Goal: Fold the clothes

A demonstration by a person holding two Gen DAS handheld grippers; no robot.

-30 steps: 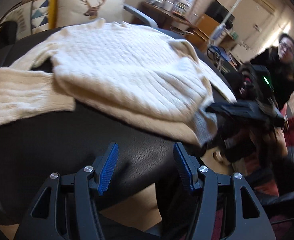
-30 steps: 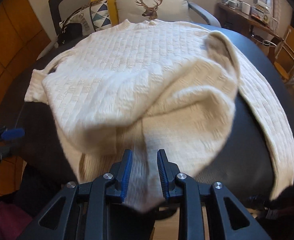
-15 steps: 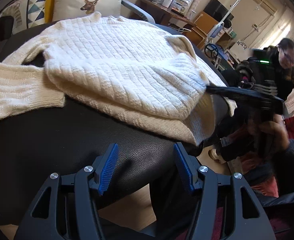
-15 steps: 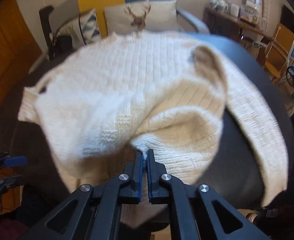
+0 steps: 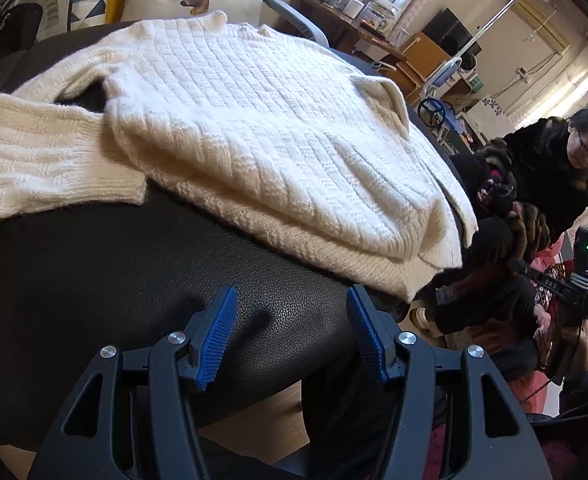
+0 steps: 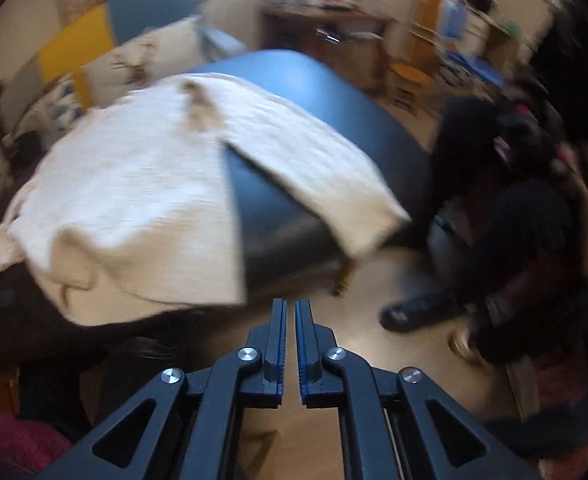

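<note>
While the left gripper [image 5: 289,336] hangs over the near edge of the black leather table [image 5: 125,264], its blue pads stand well apart with nothing between them, only bare leather under them. Ahead of it lies the cream knitted sweater [image 5: 261,132], folded over on itself so one thick edge runs across in front of the pads, near them but not touching. One sleeve [image 5: 41,160] lies flat ahead and to the left of this gripper, ending at a ribbed cuff. Between the pads and the sweater's edge there is a wide strip of bare leather with room to move. The right gripper [image 6: 289,344] is out past the table's corner, over the wooden floor [image 6: 374,280], with its blue pads almost together and holding nothing. Its view is blurred. From there the sweater [image 6: 133,184] lies ahead and to the left, and its other sleeve [image 6: 314,168] drapes over the table's [image 6: 326,92] edge. A person in dark clothes [image 6: 514,208] stands off to its right.
</note>
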